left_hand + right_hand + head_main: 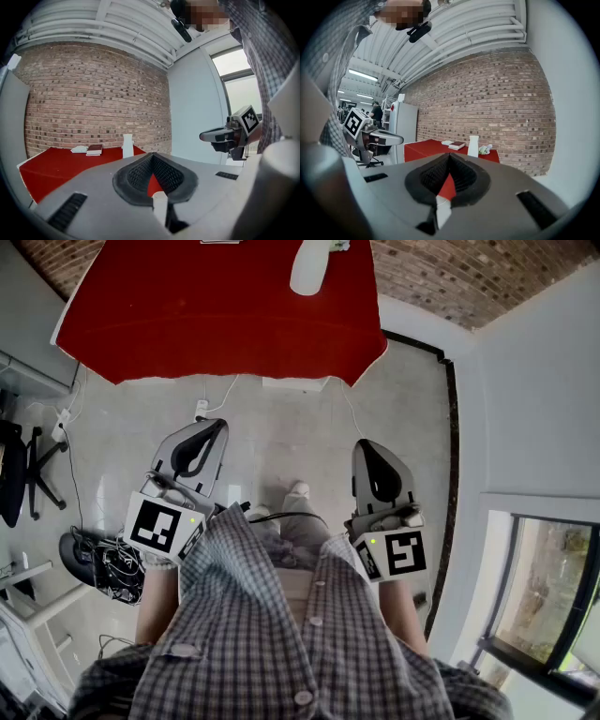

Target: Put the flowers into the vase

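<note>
1. The red table (216,315) stands across a stretch of grey floor (281,427) from the person. Its near edge faces both grippers, and it is well apart from them.
2. The left gripper (216,427) and the right gripper (366,446) are held side by side in front of the person's checked shirt (272,634). Both point almost level toward the table, with a gap between them.
3. On each gripper the jaws are pressed fully together and hold nothing.
4. A white wall (534,381) runs close along the right side. Cables and a chair (23,474) crowd the left, and the floor straight ahead is open.
5. The white vase (473,146) stands upright toward the table's far edge, right of its middle, far beyond the closed jaws.
6. A book (457,145) lies on the table left of the vase.
7. The flowers (485,149) lie on the table just beside the vase, on its right. Whether they touch it cannot be told.
</note>
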`<state>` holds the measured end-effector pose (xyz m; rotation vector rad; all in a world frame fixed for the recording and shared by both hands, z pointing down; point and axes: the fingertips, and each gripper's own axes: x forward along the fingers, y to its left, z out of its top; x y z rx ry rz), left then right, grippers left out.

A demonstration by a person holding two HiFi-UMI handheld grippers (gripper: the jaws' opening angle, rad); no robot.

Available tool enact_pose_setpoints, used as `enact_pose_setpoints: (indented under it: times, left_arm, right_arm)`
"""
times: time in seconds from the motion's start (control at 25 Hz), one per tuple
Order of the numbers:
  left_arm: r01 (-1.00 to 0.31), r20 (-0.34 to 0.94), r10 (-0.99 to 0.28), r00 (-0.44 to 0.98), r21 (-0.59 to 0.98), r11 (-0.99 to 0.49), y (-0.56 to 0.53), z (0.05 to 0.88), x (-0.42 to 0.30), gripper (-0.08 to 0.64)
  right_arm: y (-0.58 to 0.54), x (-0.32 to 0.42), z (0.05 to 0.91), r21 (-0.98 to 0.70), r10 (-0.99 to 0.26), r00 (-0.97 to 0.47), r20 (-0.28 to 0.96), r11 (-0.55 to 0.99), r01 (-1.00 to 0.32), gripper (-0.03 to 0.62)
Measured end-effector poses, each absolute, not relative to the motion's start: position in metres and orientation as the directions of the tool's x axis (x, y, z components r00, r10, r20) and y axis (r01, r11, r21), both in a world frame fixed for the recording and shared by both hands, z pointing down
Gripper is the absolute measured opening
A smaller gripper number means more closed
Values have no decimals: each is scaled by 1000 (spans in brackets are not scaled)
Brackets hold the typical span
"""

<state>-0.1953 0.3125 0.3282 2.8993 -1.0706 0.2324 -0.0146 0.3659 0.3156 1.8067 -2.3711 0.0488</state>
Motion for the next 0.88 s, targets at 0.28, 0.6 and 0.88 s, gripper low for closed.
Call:
enact_pose_setpoints:
  times: [0.28, 0.6, 0.88]
  left_arm:
    - [-665, 142, -657, 741, 21, -746, 306, 324, -190, 5]
    - [-690, 139, -681, 719, 25, -723, 289, 320, -176, 5]
    - [-701, 137, -692, 708, 21, -713, 281, 317, -151, 5]
  right_arm:
    - [362, -6, 316, 57, -952, -266, 155, 277, -959, 6]
    - [347, 19, 318, 24, -946, -267, 181, 276, -961, 8]
    - [328, 43, 315, 26, -946, -284, 157, 291, -956, 8]
